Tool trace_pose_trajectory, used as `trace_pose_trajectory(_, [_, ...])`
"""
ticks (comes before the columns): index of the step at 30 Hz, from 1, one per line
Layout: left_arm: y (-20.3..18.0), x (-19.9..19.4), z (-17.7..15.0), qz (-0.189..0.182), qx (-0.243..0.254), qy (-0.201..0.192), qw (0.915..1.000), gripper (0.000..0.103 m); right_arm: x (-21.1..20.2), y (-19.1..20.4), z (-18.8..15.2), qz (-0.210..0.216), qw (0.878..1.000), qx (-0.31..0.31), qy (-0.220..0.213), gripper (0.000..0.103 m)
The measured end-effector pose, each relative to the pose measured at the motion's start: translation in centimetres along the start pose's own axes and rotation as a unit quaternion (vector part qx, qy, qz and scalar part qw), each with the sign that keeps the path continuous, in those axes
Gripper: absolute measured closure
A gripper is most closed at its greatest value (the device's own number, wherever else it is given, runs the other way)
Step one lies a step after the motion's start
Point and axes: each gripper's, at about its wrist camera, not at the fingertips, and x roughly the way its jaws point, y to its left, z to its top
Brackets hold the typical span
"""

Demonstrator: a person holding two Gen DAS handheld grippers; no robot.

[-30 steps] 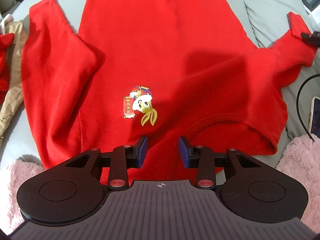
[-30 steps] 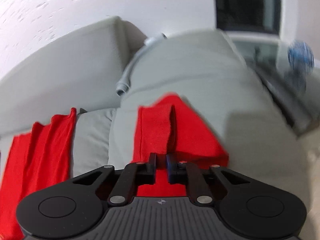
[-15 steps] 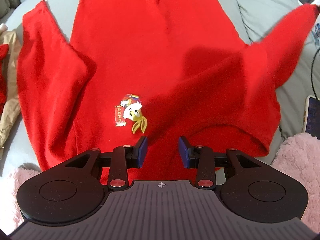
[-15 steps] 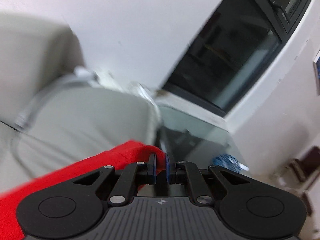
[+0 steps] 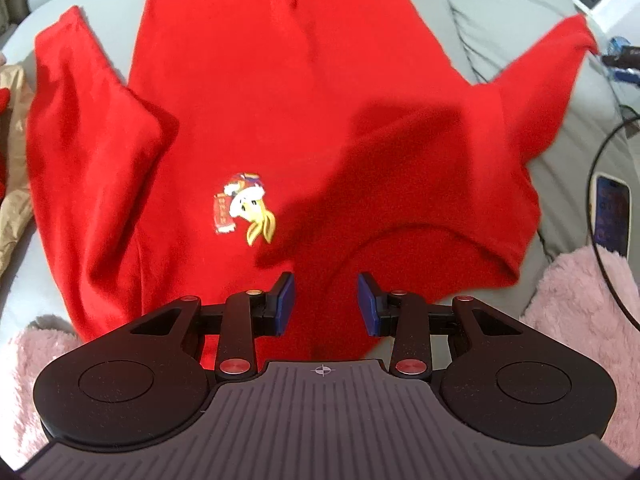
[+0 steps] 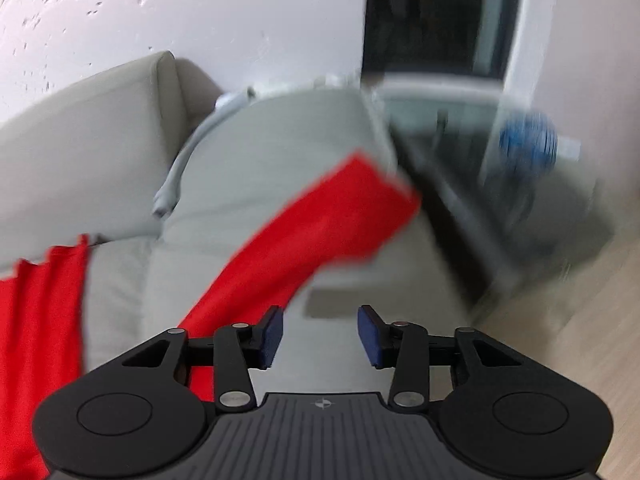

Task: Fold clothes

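A red sweatshirt (image 5: 256,92) with a small cartoon print (image 5: 244,208) lies spread on a grey sofa (image 5: 480,12). Its left sleeve (image 5: 76,128) is folded in beside the body. My left gripper (image 5: 325,304) hovers open over the collar end, nothing between its blue pads. In the right wrist view the right sleeve (image 6: 320,232) stretches out loose across the sofa arm (image 6: 256,168). My right gripper (image 6: 320,334) is just below it, its jaws opening with nothing between them. That gripper also shows small at the sleeve's cuff (image 5: 580,32) in the left wrist view.
Pink fluffy fabric (image 5: 580,292) lies at the near right and near left. A phone (image 5: 610,214) with a black cable (image 5: 600,160) sits to the right. Tan cloth (image 5: 12,120) lies at the left edge. A dark window (image 6: 436,16) and wooden floor (image 6: 592,320) are beyond the sofa.
My right gripper lifted the sleeve cuff, swung it outward, then opened and let it go. The sleeve now lies stretched out. The left gripper has stayed in place.
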Motion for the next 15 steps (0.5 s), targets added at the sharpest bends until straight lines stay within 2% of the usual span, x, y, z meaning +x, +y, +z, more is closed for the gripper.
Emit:
trace_pose_trajectory(2, [0.0, -0.3, -0.6, 0.001, 0.001, 0.001, 1.0, 0.063, 1.2, -0.8, -0.8, 0.017, 0.998, 0.059, 0.007, 0.073])
trace_pose_trajectory(5, [0.1, -0.7, -1.1, 0.009, 0.003, 0.002, 0.9999, 0.063, 2.1, -1.0, -1.5, 0.033, 0.993, 0.11, -0.013, 0.069])
trace_pose_trajectory(11, [0.5, -0.6, -1.5, 0.021, -0.011, 0.014, 0.9996, 0.063, 4.5, 0.3, 0.1, 0.043, 0.988, 0.144, -0.037, 0.068])
trace_pose_trajectory(12, [0.6, -0.6, -1.5, 0.022, -0.012, 0.015, 0.9996, 0.063, 5.0, 0.7, 0.5, 0.033, 0.989, 0.141, -0.034, 0.081])
trace_pose_trajectory(13, [0.6, -0.6, -1.6, 0.023, -0.013, 0.016, 0.9995, 0.063, 5.2, 0.8, 0.7, 0.024, 0.99, 0.135, -0.032, 0.102])
trace_pose_trajectory(15, [0.8, -0.7, -1.5, 0.022, -0.015, 0.015, 0.9995, 0.063, 4.5, 0.5, 1.0, 0.018, 0.99, 0.134, -0.034, 0.102])
